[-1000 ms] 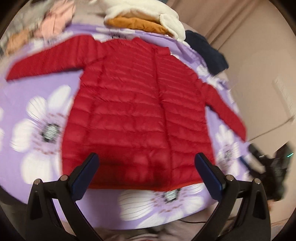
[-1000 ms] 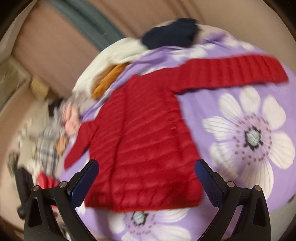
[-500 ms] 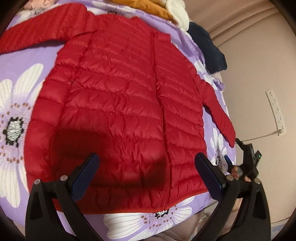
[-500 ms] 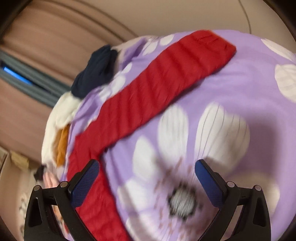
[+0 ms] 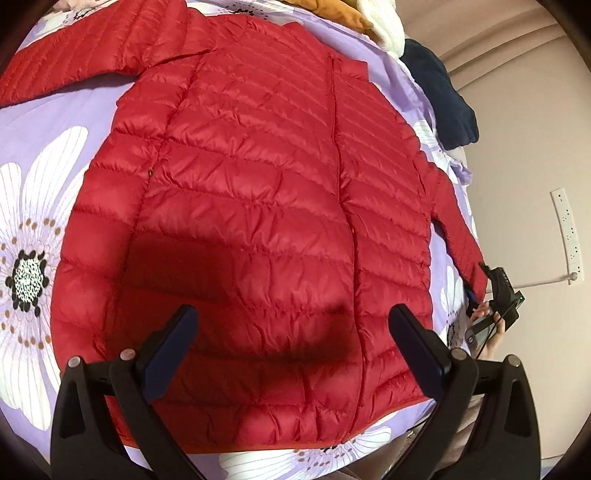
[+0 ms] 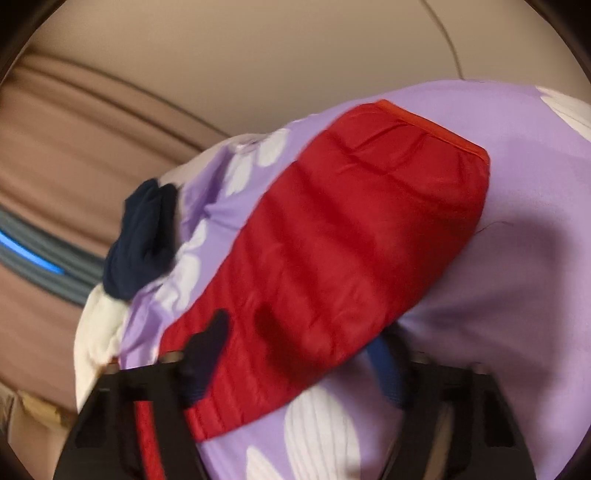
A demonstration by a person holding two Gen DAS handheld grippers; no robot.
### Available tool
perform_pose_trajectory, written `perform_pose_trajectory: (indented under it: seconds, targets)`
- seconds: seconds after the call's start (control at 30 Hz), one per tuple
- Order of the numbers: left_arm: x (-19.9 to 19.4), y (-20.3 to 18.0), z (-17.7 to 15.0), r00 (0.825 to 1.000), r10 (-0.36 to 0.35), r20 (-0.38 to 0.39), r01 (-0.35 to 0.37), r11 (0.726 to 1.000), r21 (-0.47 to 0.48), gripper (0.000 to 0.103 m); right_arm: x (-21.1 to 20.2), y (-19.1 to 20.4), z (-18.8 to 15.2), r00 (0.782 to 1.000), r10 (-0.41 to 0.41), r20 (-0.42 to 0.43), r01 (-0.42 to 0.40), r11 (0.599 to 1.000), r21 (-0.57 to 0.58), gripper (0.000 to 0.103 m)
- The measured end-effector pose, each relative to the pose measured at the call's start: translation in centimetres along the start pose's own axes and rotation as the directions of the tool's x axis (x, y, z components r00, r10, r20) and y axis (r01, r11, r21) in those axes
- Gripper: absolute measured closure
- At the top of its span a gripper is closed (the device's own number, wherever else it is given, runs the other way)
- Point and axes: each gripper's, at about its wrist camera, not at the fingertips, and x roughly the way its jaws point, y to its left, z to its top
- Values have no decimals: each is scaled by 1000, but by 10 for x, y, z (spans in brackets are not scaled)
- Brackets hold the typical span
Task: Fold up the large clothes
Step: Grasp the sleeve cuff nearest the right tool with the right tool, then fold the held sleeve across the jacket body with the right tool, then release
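A red quilted puffer jacket point(image 5: 251, 206) lies spread flat on a purple flowered sheet point(image 5: 40, 118), sleeves out to both sides. My left gripper point(image 5: 295, 347) is open and empty, hovering over the jacket's lower body near the hem. My right gripper point(image 6: 299, 354) is open and low over the jacket's right sleeve point(image 6: 332, 251). The sleeve lies between its fingers, near the cuff point(image 6: 436, 129), and the left fingertip point(image 6: 210, 343) rests on it. The right gripper also shows in the left wrist view point(image 5: 495, 299) at the sleeve end.
A navy garment point(image 5: 443, 96) and a white and orange pile point(image 5: 365, 18) lie at the sheet's far edge. A beige wall with a power strip point(image 5: 569, 236) is to the right. The navy garment also shows in the right wrist view point(image 6: 144, 240).
My left gripper has dropped closer to the jacket's body. My right gripper has swung from the hem out to the right sleeve and come down around it.
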Motion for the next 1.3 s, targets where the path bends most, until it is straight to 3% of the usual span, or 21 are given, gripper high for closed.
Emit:
perform_pose_trajectory:
  seconds: [0.13, 0.23, 0.33, 0.47, 0.63, 0.73, 0.83, 0.9, 1.03, 1.1, 1.13, 1.3]
  targets:
    - [-2, 6, 5, 1000, 4, -3, -4, 1000, -14, 0, -4, -25, 13, 1000, 30, -6, -29, 991, 132, 72]
    - [-4, 11, 7, 1000, 0, 1, 0, 999, -36, 0, -8, -29, 16, 1000, 27, 1, -27, 991, 133, 89]
    - [-9, 15, 7, 1000, 2, 15, -1, 999, -50, 0, -21, -14, 18, 999, 38, 33, -40, 997, 69, 92]
    - [-20, 25, 4, 999, -6, 34, 9, 998, -70, 0, -49, 33, 13, 995, 61, 75, -51, 990, -130, 93]
    - [-31, 42, -3, 998, -5, 56, 11, 995, -100, 0, -79, 111, -10, 990, 109, 89, -64, 915, -399, 93]
    - [-37, 56, -7, 998, -15, 67, 24, 991, -133, 0, -88, 168, -38, 986, 148, 75, -81, 824, -560, 93]
    - [-45, 70, -9, 996, -21, 85, 35, 986, -165, 0, -93, 222, -81, 978, 206, 8, -146, 719, -680, 93]
    - [-51, 78, -11, 995, -14, 98, 31, 983, -178, 0, -90, 245, -105, 975, 221, -29, -174, 669, -723, 93]
    - [-61, 95, -16, 993, -3, 119, 28, 978, -209, 0, -71, 292, -172, 968, 226, -110, -216, 523, -825, 93]
    - [-65, 102, -18, 992, 6, 128, 23, 974, -223, 0, -60, 307, -216, 964, 213, -158, -237, 429, -872, 93]
    - [-66, 106, -19, 991, 8, 131, 22, 973, -229, 0, -54, 315, -228, 964, 204, -169, -240, 402, -884, 93]
    - [-74, 123, -22, 989, 12, 146, 27, 964, -263, 0, -4, 318, -318, 977, 45, -206, -211, 196, -958, 93]
